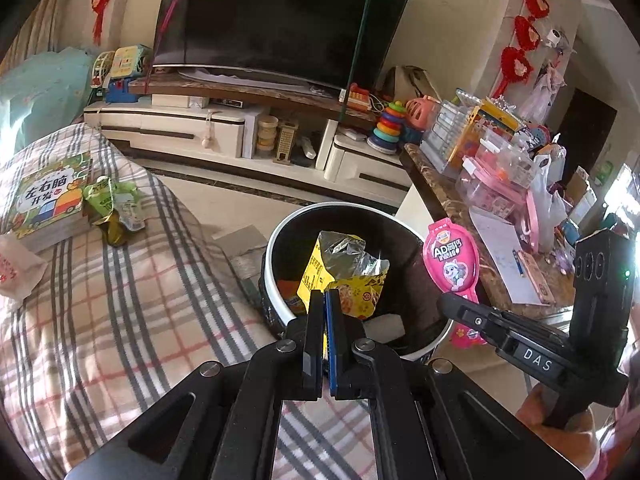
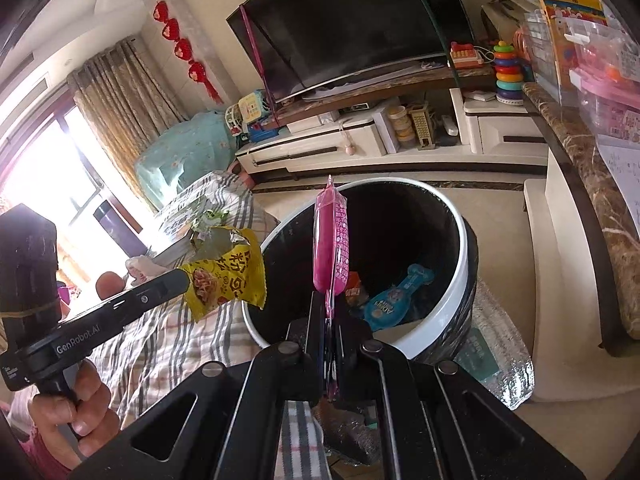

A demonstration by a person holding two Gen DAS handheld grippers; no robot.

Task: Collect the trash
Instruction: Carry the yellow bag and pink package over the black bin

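My left gripper (image 1: 325, 294) is shut on a yellow snack wrapper (image 1: 344, 272) and holds it over the round black bin with a white rim (image 1: 280, 232). My right gripper (image 2: 329, 300) is shut on a pink candy package (image 2: 331, 240), held upright over the same bin (image 2: 460, 264). The right gripper (image 1: 446, 300) with the pink package (image 1: 452, 256) shows at right in the left wrist view. The left gripper (image 2: 184, 280) with the yellow wrapper (image 2: 224, 276) shows at left in the right wrist view. A blue package (image 2: 394, 300) and an orange wrapper (image 2: 354, 284) lie in the bin.
A plaid-covered sofa (image 1: 120, 300) holds a green crumpled wrapper (image 1: 112, 208), a children's book (image 1: 48, 200) and a white bag (image 1: 16, 272). A cluttered marble-topped table (image 1: 460, 208) stands right of the bin. A TV (image 1: 280, 20) on a low cabinet is behind.
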